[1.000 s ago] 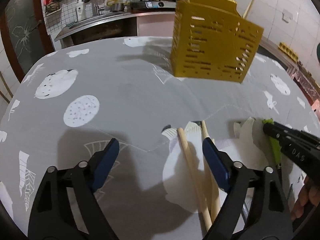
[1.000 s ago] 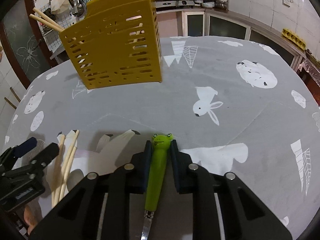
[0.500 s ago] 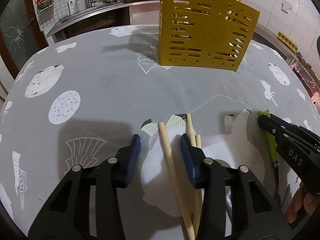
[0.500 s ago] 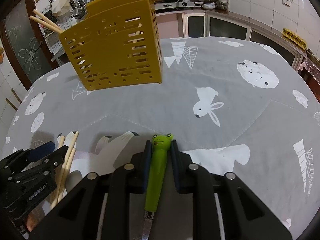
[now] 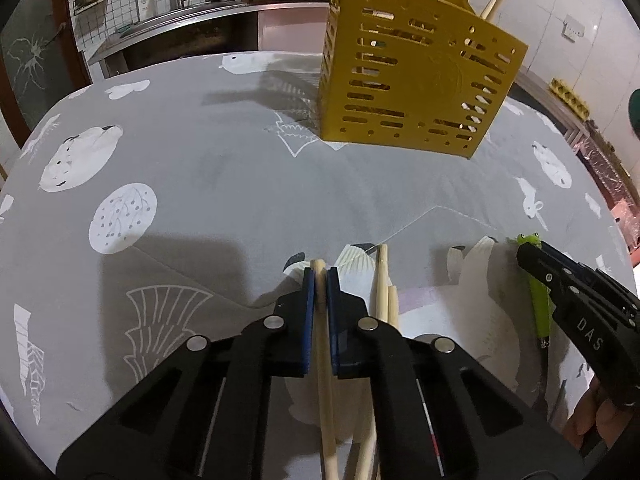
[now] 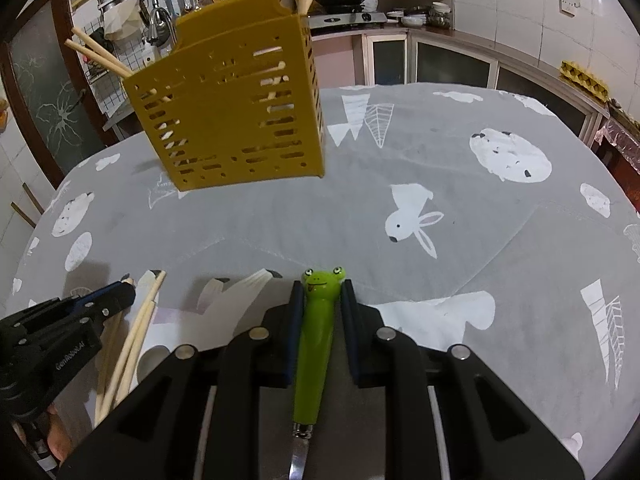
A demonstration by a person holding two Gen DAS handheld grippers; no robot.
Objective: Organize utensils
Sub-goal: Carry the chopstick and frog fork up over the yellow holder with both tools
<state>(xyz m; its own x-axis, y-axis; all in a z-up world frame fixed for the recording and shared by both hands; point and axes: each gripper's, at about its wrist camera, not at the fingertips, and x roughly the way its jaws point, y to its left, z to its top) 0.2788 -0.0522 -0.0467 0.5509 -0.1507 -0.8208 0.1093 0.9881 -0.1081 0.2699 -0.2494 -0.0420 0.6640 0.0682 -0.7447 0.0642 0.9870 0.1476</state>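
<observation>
A grey tablecloth [image 5: 224, 184] printed with white animals and leaves covers the table in a kitchen. In the left wrist view the left gripper [image 5: 318, 282] lies low over the cloth with its blue pads pressed onto one wooden chopstick [image 5: 325, 360], more loose chopsticks [image 5: 385, 292] just beside it; only the right wrist view shows the right gripper [image 6: 320, 296] pinching the frog-handled knife [image 6: 316, 336], its metal blade running back under the tool. Farther off stands the yellow slotted utensil holder [image 6: 232, 120], already holding chopsticks.
</observation>
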